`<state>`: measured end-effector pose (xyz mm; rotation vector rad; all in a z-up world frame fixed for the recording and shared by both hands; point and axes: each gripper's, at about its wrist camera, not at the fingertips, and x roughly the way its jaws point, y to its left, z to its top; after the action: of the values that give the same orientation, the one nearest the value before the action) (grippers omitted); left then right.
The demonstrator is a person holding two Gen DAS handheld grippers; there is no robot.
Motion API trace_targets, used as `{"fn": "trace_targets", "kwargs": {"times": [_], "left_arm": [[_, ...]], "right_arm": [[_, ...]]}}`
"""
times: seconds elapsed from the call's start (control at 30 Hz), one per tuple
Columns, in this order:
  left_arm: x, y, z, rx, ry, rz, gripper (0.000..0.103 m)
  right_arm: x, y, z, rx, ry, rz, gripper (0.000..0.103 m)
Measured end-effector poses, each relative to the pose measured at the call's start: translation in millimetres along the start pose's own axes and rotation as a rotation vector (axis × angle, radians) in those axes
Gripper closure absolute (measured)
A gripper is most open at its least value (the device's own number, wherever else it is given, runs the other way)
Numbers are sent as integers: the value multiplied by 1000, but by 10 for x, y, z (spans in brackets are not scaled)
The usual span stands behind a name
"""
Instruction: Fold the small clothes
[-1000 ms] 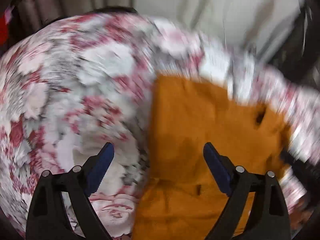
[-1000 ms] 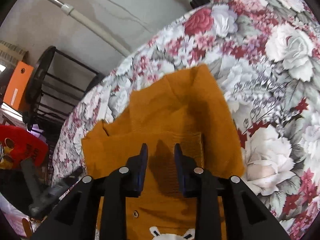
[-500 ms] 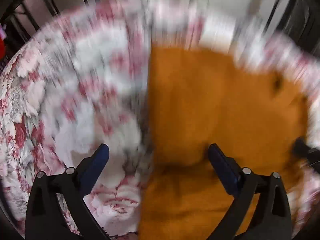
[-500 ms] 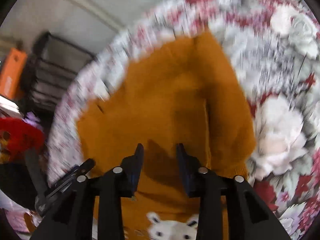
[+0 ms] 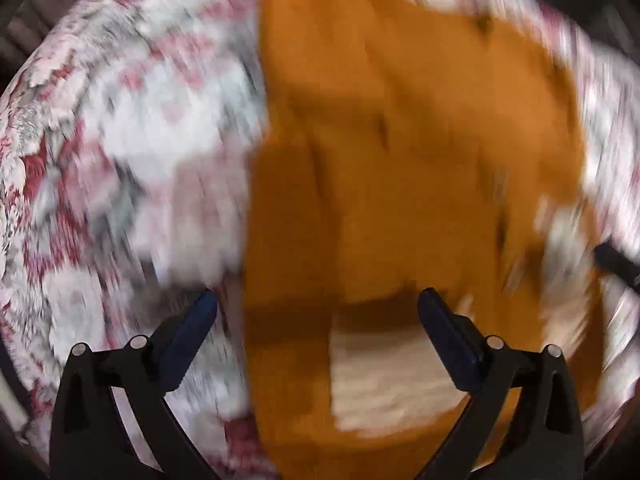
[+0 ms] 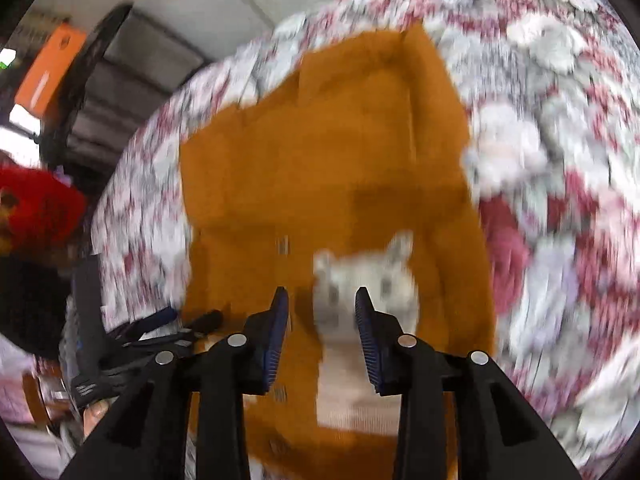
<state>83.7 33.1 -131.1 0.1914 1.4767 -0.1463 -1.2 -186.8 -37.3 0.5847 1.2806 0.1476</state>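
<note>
A small orange top (image 5: 400, 152) is laid flat on a surface covered with a flowery cloth (image 5: 132, 152) of red and white roses. Both pictures are blurred, so fine parts cannot be made out.

In the left wrist view, the orange top is seen from above. A pale patch (image 5: 380, 380) is seen on the orange top, at its near end. The left claw (image 5: 318, 334) is held above the orange top and is spread wide. Nothing is held in it. One of its blue pads is seen over the flowery cloth, just beside the orange top's edge, and the other is seen over the orange top, beside the pale patch.

In the right wrist view, a white animal face (image 6: 364, 280) with two little ears is seen on the orange top's front. Folds are seen in the orange top at its far end. The right claw (image 6: 322, 322) is held over the orange top, with the white animal face seen between its blue pads. Its jaws are narrow and are being opened. The orange top is not pinched by them.

Beside the orange top, at its left edge in this view, the dark tips of the other claw are seen. Far from the orange top, past the flowery cloth's edge, a dark rack (image 6: 96, 92), an orange box (image 6: 48, 68) and a red thing (image 6: 36, 204) are seen.
</note>
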Motion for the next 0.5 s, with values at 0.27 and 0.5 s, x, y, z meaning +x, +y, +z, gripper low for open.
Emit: {"fn": "trace_targets", "kwargs": {"times": [0.27, 0.5], "left_arm": [[-138, 154, -542, -33, 93, -24, 5], [-284, 659, -790, -253, 65, -294, 5]], "right_arm": [[-217, -308, -654, 41, 65, -23, 55], [-864, -599, -870, 150, -98, 20, 37]]}}
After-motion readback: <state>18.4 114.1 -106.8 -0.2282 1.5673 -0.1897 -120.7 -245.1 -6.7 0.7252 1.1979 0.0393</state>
